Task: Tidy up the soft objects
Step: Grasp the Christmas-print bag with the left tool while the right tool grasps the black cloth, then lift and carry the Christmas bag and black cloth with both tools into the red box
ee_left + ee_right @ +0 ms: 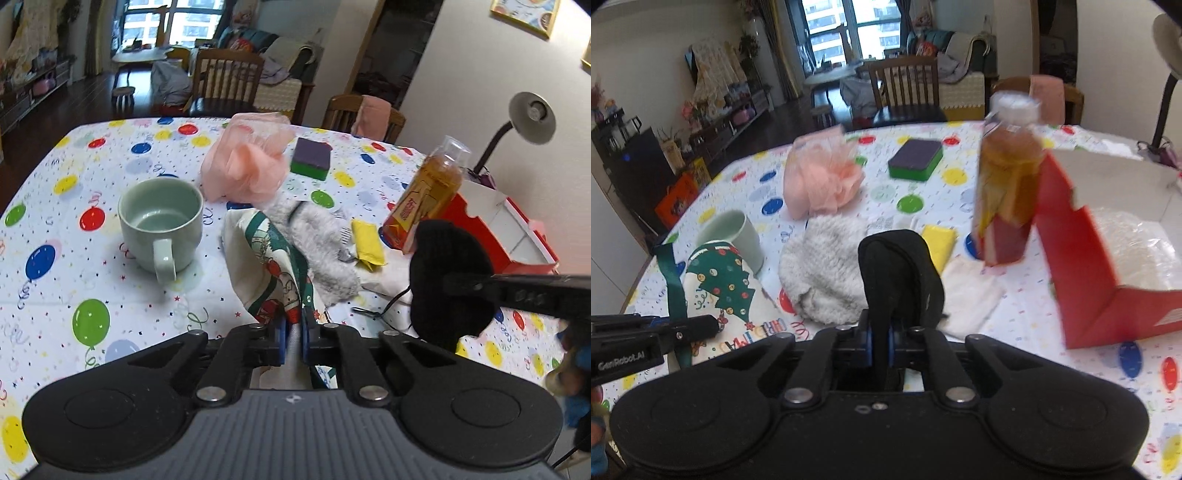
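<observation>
Pinched in our left tool [293,341], printed cloth [271,258] hangs clear of the bench [110,155]; right tool [881,341] clamps black fabric [899,273], presumably bound for the red box [1108,295].

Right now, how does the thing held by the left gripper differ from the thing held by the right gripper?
The left gripper is shut on a printed cloth bag, cream with a green tree pattern; the right gripper is shut on a plain black pad. The printed cloth bag hangs in folds, while the black pad keeps a rounded shape. Both look soft.
</observation>
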A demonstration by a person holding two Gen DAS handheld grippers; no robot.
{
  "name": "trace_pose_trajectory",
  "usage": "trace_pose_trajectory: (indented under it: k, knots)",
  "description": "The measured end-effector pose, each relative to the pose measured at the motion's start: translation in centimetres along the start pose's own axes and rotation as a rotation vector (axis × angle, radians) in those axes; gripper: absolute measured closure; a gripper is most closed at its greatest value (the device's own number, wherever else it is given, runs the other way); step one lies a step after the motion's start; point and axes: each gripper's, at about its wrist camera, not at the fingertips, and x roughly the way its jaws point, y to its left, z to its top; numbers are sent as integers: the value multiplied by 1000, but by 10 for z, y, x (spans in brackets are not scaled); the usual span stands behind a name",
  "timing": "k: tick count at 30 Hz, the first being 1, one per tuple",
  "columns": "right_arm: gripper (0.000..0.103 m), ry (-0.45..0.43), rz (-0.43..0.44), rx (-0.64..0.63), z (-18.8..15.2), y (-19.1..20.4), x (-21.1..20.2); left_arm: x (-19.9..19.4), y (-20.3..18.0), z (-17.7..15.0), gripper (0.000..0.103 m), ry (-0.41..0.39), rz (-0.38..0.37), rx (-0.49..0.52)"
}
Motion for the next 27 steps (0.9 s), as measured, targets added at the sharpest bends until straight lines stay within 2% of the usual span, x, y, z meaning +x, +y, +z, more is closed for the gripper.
trace_pose_trajectory:
  k: [6,14,27]
  knots:
    - [97,-38,18,44,6,-24,-41,-15,-4,12,96,-1,-47,-17]
    - [97,-82,-1,79,21,-54,-89,-40,-32,41,96,-39,-133,30]
    - [97,-173,-64,71,58,-109,-135,-52,-118,112,96,-113,-304,142]
